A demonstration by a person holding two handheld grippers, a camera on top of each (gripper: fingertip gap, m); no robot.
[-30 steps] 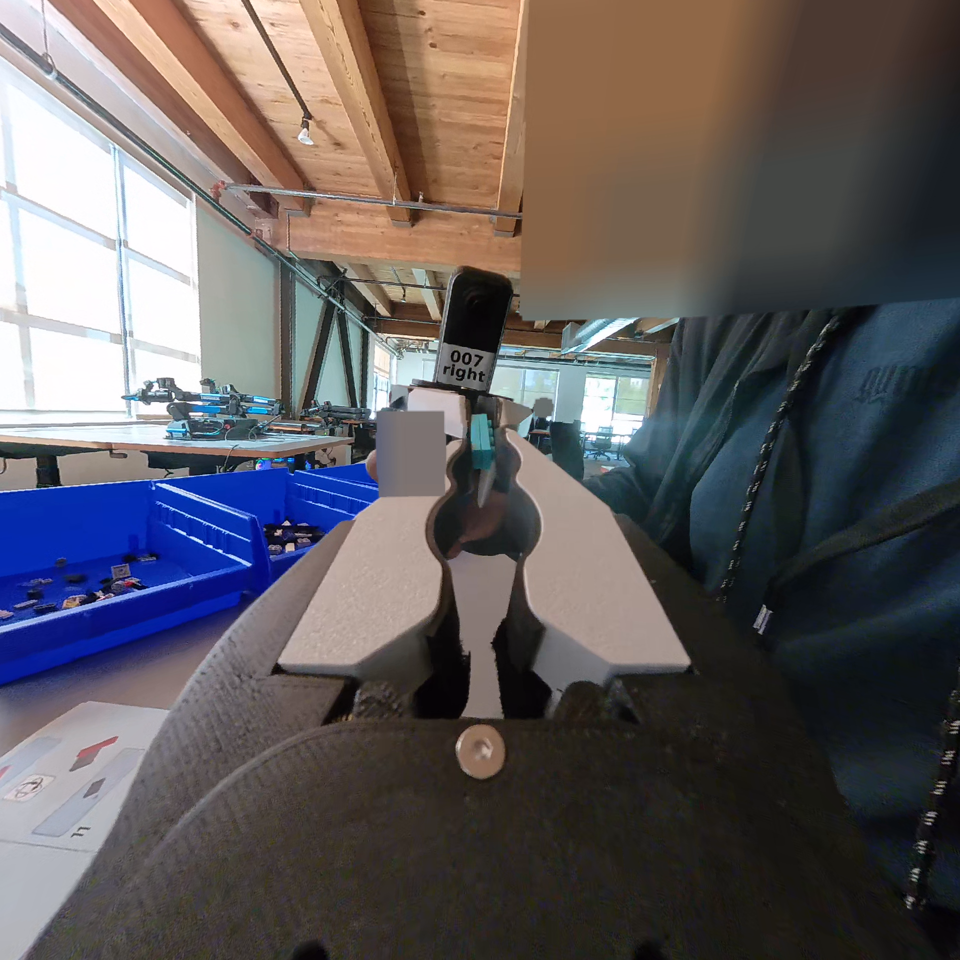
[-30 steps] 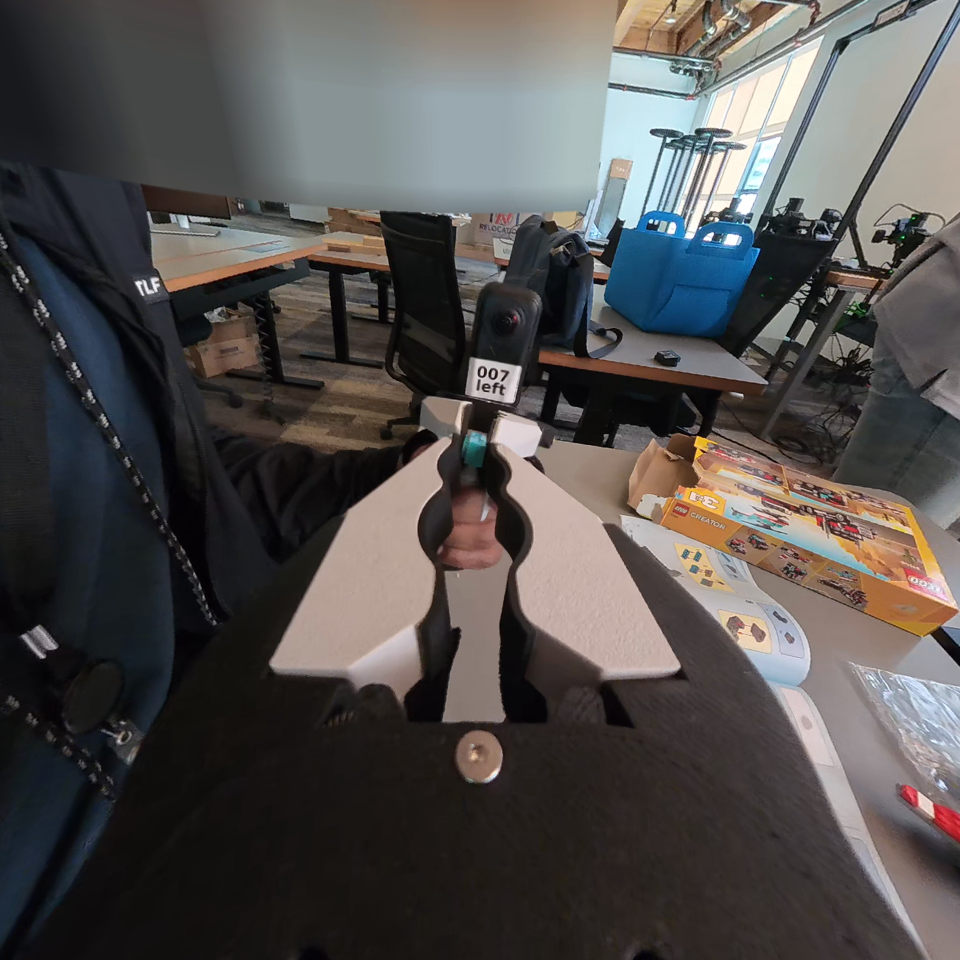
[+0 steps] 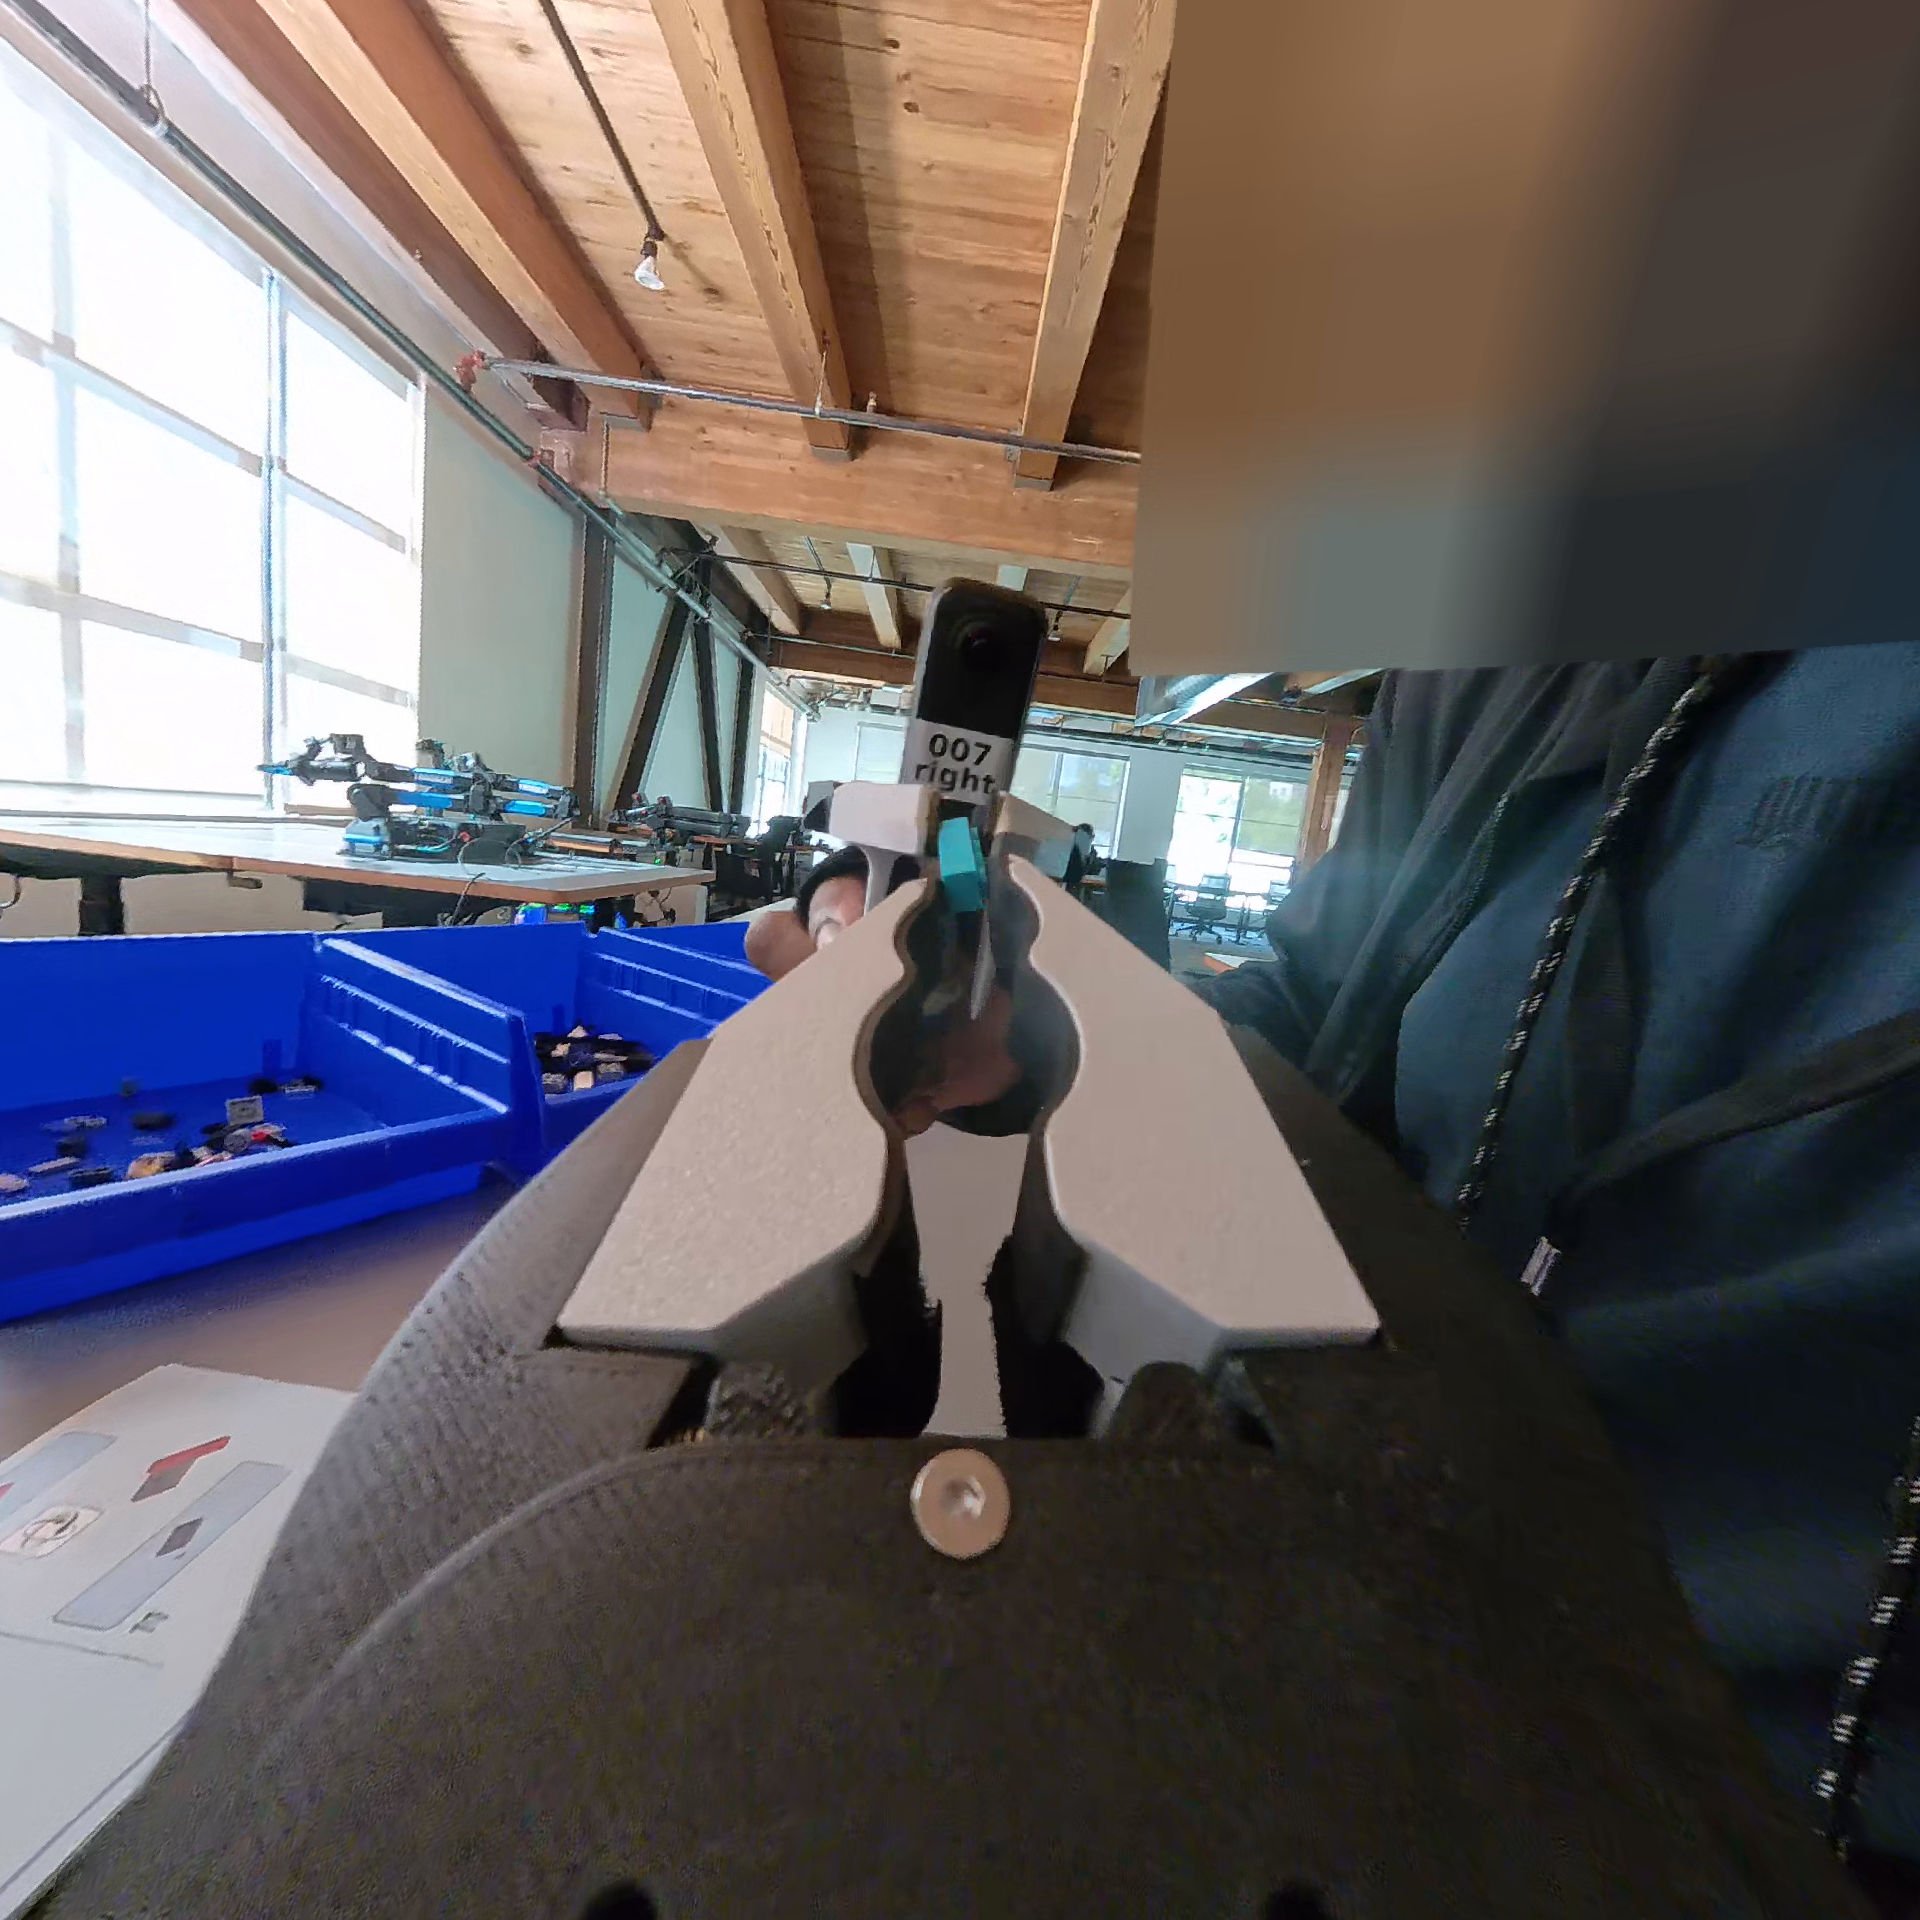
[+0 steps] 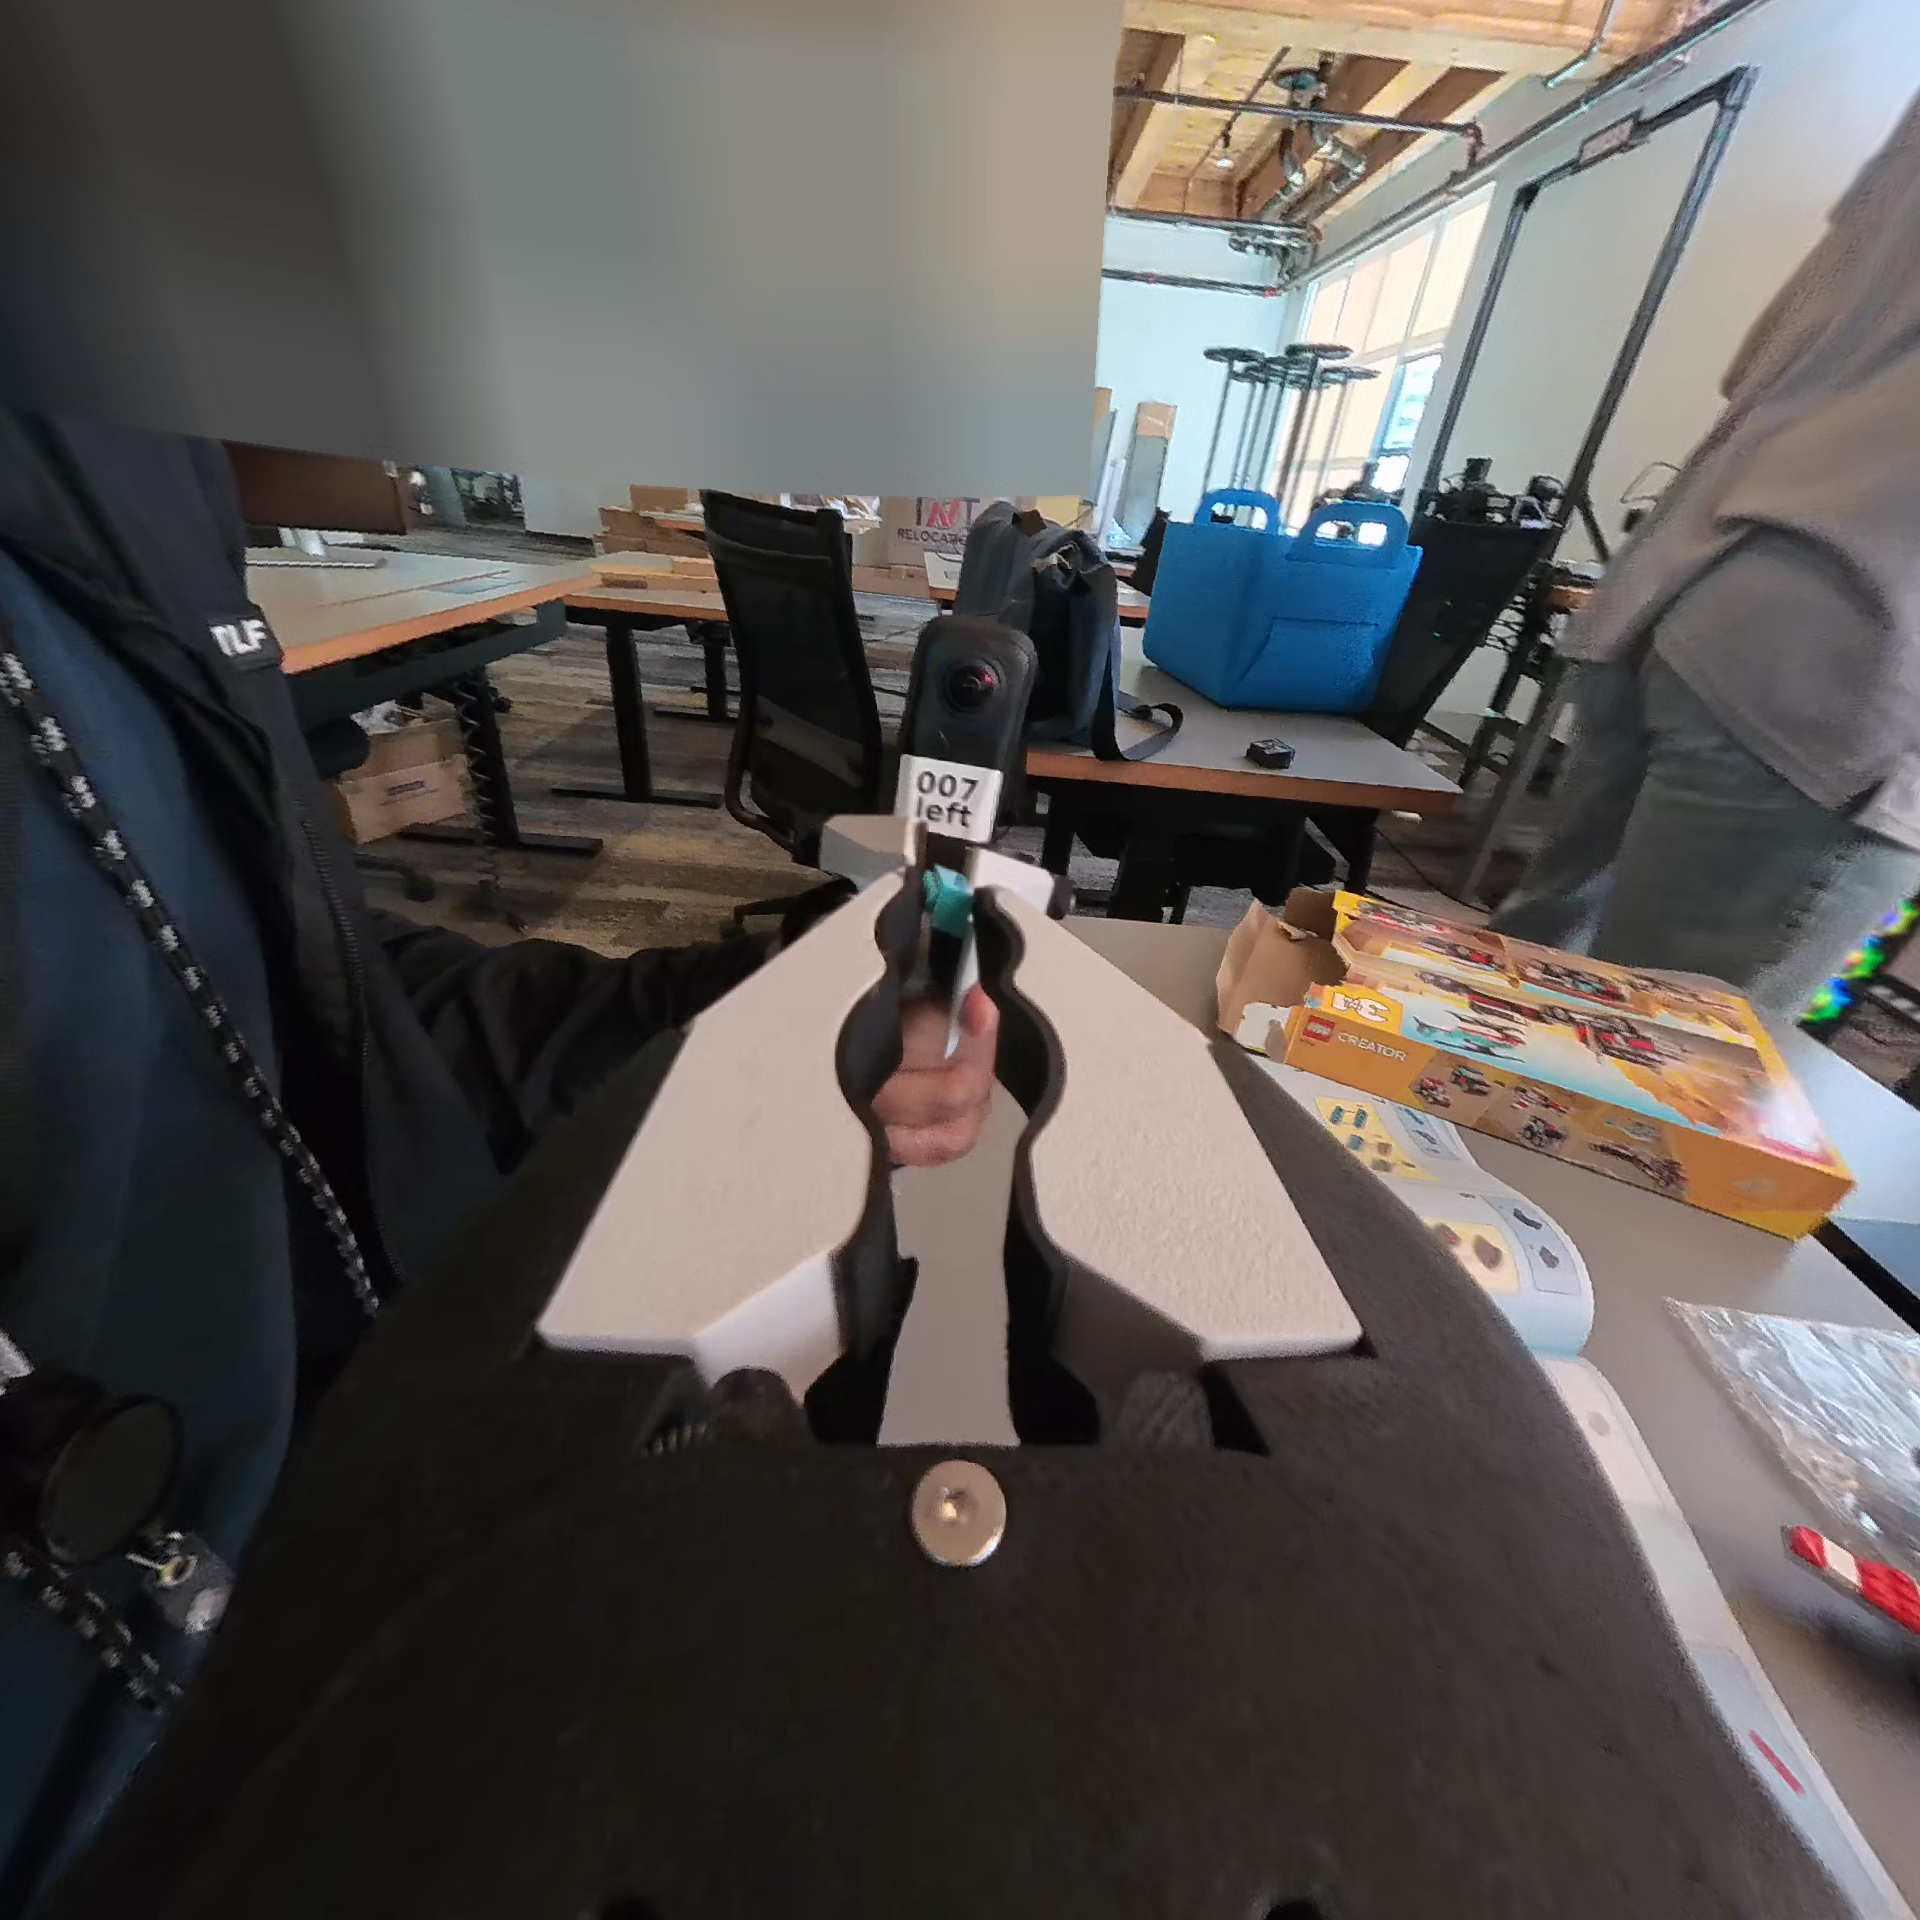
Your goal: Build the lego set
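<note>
— What do you see over on the left?

— Blue bins [image 3: 260,1060] on the grey surface [image 3: 239,1320], small loose pieces scattered in them, and a printed sheet [image 3: 114,1538] lying nearer us.

— And the person's tongs?

— They meet tip to tip in mid-air, well above the surface. The left tongs [image 3: 961,899] are pinched on a teal lego piece [image 3: 961,878] with a thin pale part hanging below it. The right tongs [image 4: 948,904] are closed on the same teal lego piece from the other side.

— Anything to the right?

— An open instruction booklet [image 4: 1475,1226], then the yellow lego box [image 4: 1538,1049] with its flap torn open, a clear plastic bag [image 4: 1829,1423] near the edge, and a red-and-white piece [image 4: 1860,1564] beside it.
</note>
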